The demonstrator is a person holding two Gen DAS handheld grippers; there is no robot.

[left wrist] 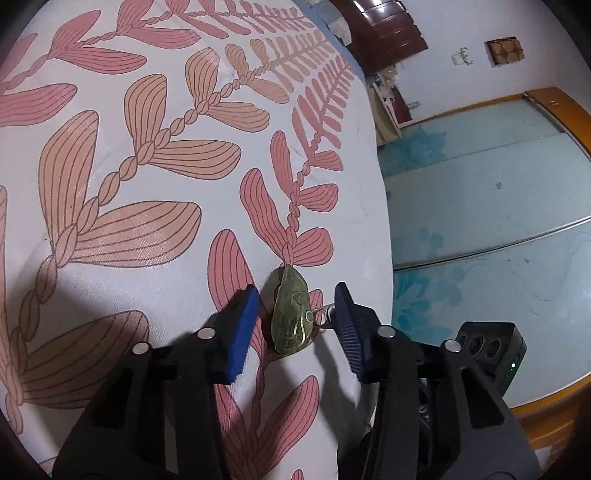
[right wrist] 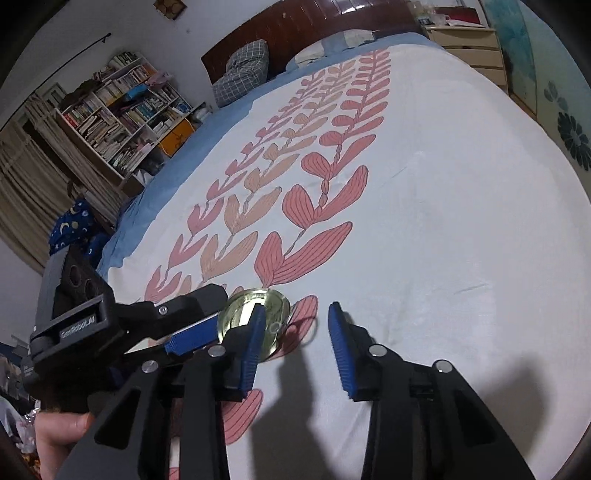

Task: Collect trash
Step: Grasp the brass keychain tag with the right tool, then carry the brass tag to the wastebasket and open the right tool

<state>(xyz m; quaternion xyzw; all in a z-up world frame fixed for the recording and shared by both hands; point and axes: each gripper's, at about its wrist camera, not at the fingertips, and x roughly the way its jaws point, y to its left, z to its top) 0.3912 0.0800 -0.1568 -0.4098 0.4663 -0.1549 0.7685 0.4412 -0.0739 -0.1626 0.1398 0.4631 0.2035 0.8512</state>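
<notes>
A gold metal can lid (left wrist: pixel 290 317) with a pull ring (left wrist: pixel 321 315) lies bent on the bed cover (left wrist: pixel 147 206), between the blue pads of my left gripper (left wrist: pixel 295 325). The jaws stand open on either side of it, not closed on it. In the right wrist view the same lid (right wrist: pixel 255 306) shows round and shiny, partly behind my right gripper's left finger (right wrist: pixel 255 339). My right gripper (right wrist: pixel 295 343) is open and empty, just right of the lid. The left gripper (right wrist: pixel 184 332) reaches in from the left there.
The white bed cover with pink and orange leaf print fills both views. The bed edge (left wrist: pixel 384 229) drops to a blue patterned floor (left wrist: pixel 480 206). A bookshelf (right wrist: pixel 122 110), a headboard (right wrist: pixel 314 26), pillows (right wrist: pixel 243 70) and a dresser (right wrist: pixel 476 48) stand beyond.
</notes>
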